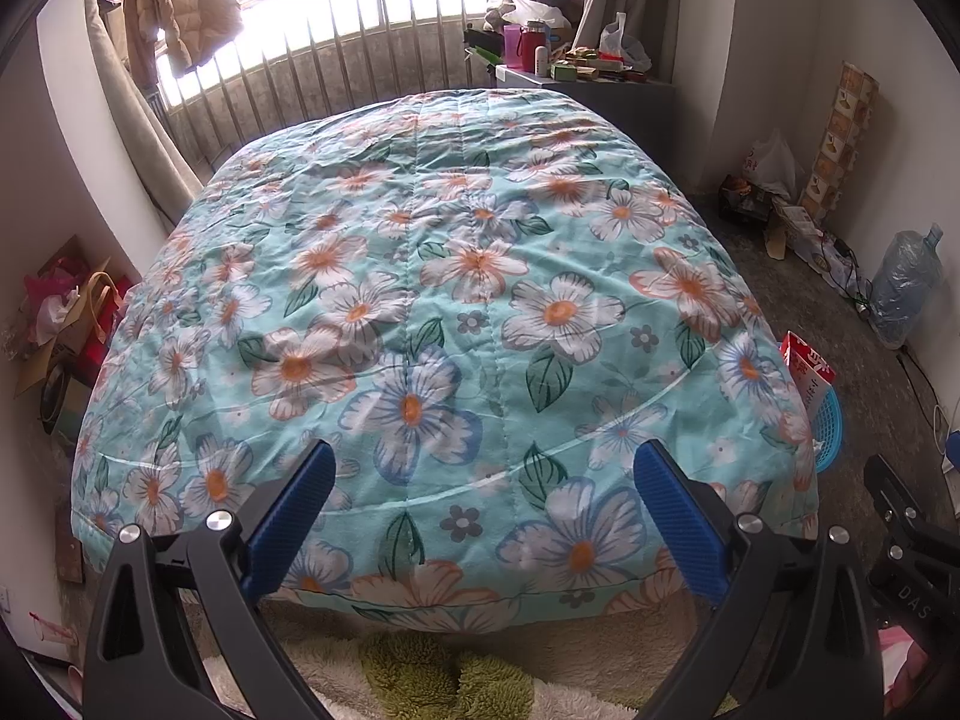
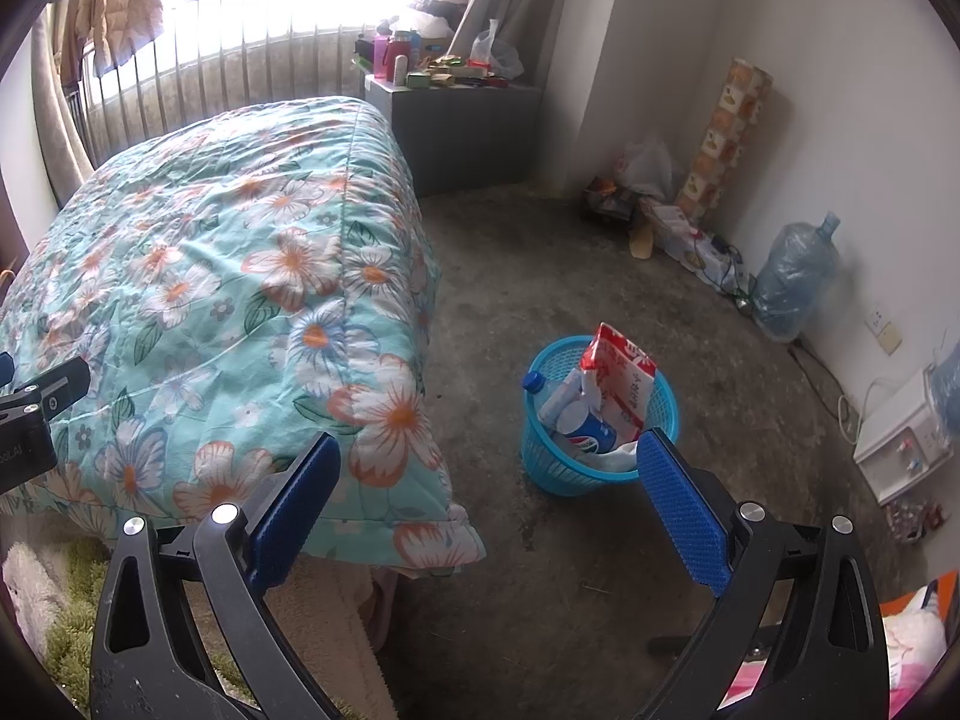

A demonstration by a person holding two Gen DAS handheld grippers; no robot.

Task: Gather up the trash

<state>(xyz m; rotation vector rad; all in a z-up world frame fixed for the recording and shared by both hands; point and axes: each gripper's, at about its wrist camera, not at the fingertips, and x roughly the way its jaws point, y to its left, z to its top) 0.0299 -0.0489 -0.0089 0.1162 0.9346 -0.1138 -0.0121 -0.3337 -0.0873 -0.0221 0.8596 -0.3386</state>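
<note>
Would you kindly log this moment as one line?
left gripper: open, empty, over bed | right gripper: open, empty | basket: on floor, holds bottle, carton

Basket (image 2: 543, 468) on floor (image 2: 600, 276) right of bed (image 2: 210, 276); bottle (image 2: 555, 393), carton (image 2: 624, 378) inside basket.

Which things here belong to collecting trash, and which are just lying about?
Belongs to the job:
- blue plastic mesh basket
- red-and-white carton in it
- clear plastic bottles in it

Just lying about:
- floral quilt
- large blue water jug
- beige padded jacket
</note>
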